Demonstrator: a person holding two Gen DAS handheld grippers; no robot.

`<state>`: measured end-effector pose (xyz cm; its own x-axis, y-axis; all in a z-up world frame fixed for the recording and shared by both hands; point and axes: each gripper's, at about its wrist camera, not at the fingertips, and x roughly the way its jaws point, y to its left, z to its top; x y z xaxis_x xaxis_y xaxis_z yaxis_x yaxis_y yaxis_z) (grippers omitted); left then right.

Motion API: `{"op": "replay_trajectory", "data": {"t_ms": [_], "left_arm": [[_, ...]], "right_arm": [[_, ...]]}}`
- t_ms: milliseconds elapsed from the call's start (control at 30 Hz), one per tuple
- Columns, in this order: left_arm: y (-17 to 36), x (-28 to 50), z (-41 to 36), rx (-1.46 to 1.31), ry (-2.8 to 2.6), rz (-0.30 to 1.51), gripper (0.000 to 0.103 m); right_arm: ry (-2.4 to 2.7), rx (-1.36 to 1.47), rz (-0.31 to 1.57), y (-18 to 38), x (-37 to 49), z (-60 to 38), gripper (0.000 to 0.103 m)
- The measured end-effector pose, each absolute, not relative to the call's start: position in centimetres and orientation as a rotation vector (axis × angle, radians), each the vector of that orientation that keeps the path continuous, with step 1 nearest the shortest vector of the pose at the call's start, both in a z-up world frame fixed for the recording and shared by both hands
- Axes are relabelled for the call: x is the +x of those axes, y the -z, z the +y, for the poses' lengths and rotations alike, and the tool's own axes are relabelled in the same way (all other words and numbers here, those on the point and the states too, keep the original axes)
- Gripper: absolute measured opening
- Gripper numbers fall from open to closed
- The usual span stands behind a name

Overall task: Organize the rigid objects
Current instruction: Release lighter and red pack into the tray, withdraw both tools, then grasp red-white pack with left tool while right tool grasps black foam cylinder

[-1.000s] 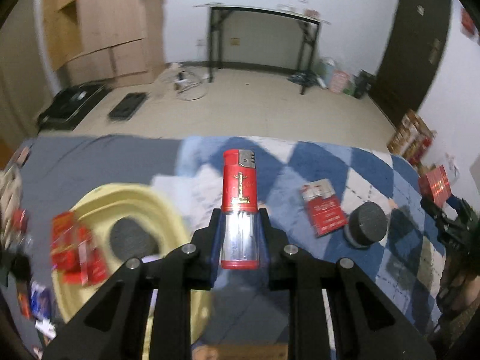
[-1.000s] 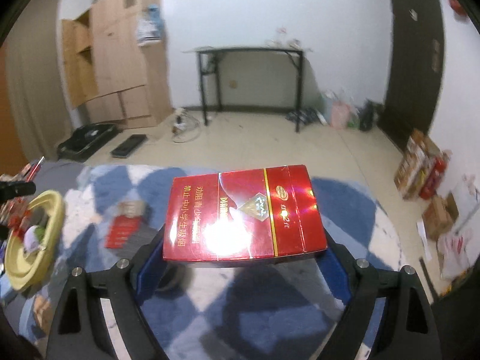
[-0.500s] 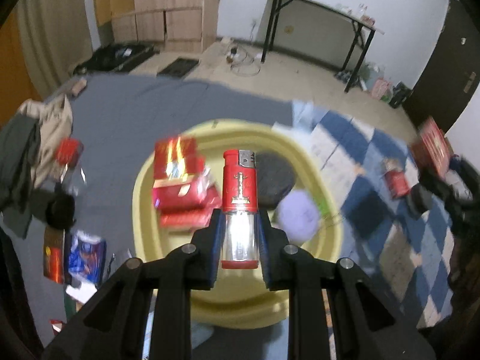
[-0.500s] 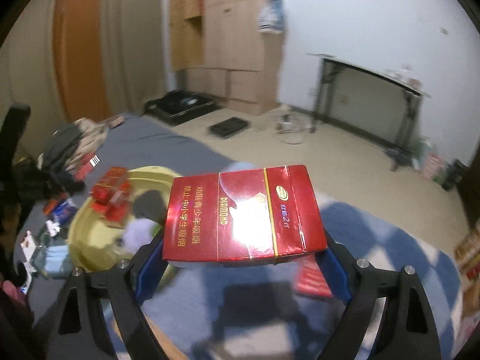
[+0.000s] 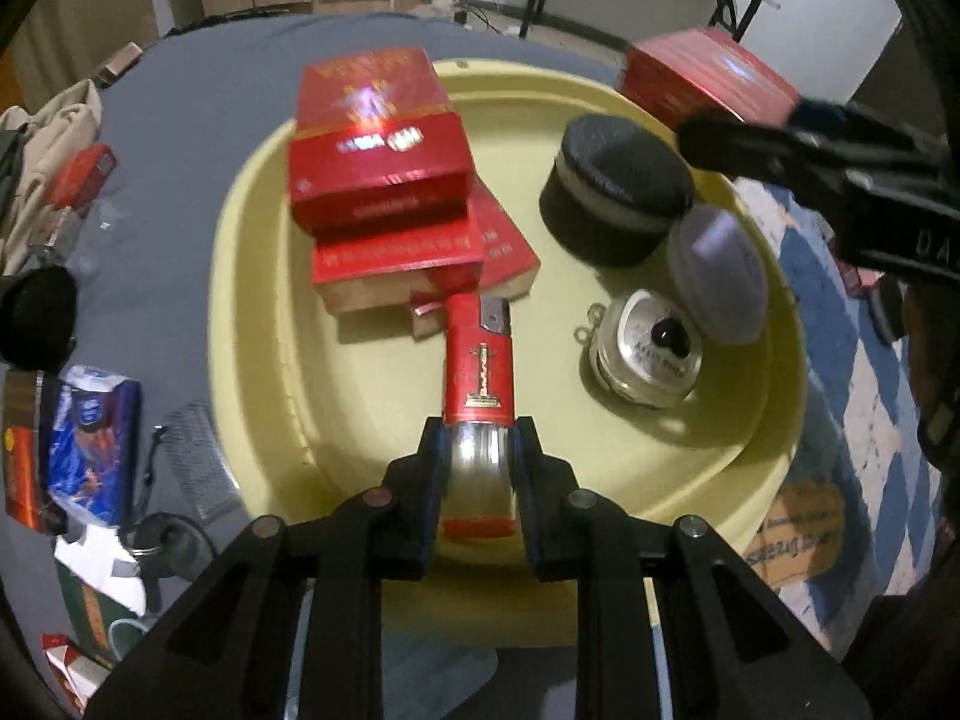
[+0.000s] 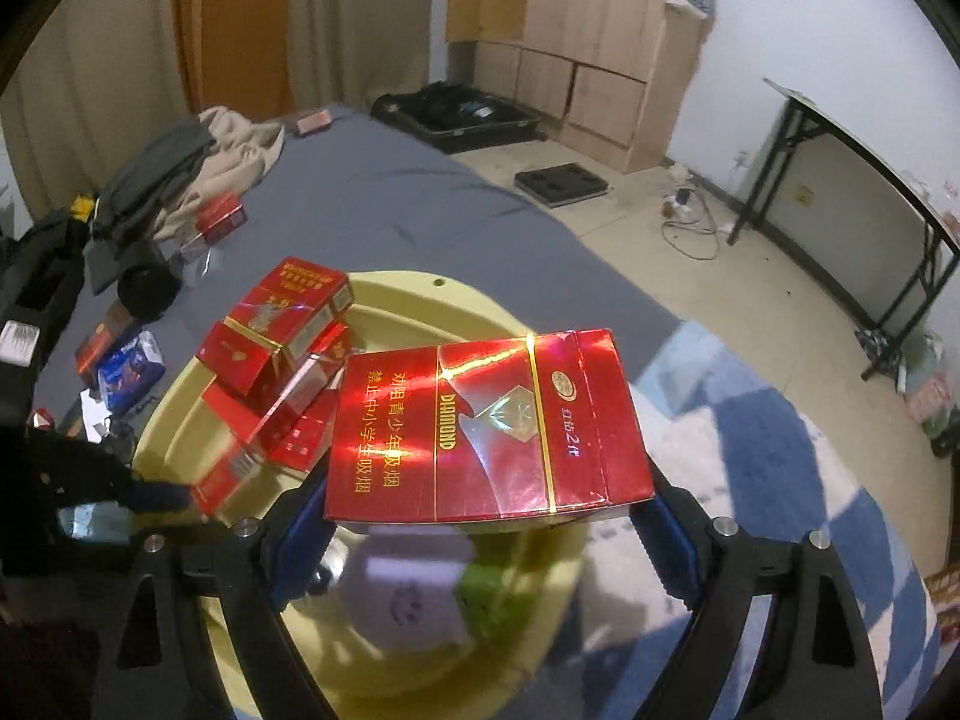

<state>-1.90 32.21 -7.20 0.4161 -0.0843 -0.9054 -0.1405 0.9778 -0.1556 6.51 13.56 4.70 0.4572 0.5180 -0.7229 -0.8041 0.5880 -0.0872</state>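
Note:
My left gripper [image 5: 478, 450] is shut on a red and silver lighter [image 5: 478, 372], held just above the yellow basin [image 5: 252, 300]. The basin holds stacked red cigarette packs [image 5: 378, 144], a black round case [image 5: 618, 180], a lilac round case [image 5: 720, 276] and a small glass jar [image 5: 648, 354]. My right gripper [image 6: 480, 510] is shut on a red Diamond cigarette pack [image 6: 486, 426], held over the basin's [image 6: 420, 294] right side; that pack also shows in the left wrist view [image 5: 702, 78]. The red stack [image 6: 276, 360] lies left of it.
The basin rests on a grey cover [image 6: 384, 204] beside a blue checked blanket [image 6: 780, 468]. Clothes [image 6: 180, 168], a loose red pack [image 6: 222, 219] and small packets [image 5: 90, 432] lie left of the basin. A black table [image 6: 870, 180] and wooden cabinets [image 6: 570, 30] stand behind.
Both grippers have swung left from the blue blanket to over the yellow basin and come down closer to it, each still holding its object.

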Motion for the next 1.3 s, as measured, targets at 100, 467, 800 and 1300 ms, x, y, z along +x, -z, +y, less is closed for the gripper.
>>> {"op": "replay_trajectory", "data": {"t_ms": [100,467,800,1300], "left_arm": [[7.4,-1.8,32.2,-0.232,-0.029,1.132,0.024],[7.6,-2.5,32.3,-0.22,-0.081,1.116,0.037],[3.2,-2.4,32.3,-0.263,-0.05,1.037,0.096],[-8.1,4.6,17.1,-0.264,0.069,0.956,0.103]], "right_arm": [[-0.852,-0.474,0.717,-4.0,7.0,14.7,0.089],[-0.846,-0.507,0.758,-0.3,7.4,17.6,0.09],[-0.838,-0.416,0.651,-4.3,4.8,12.1,0.103],[-0.398,-0.239,0.593,-5.7,2.0,-17.2,0.103]]}}
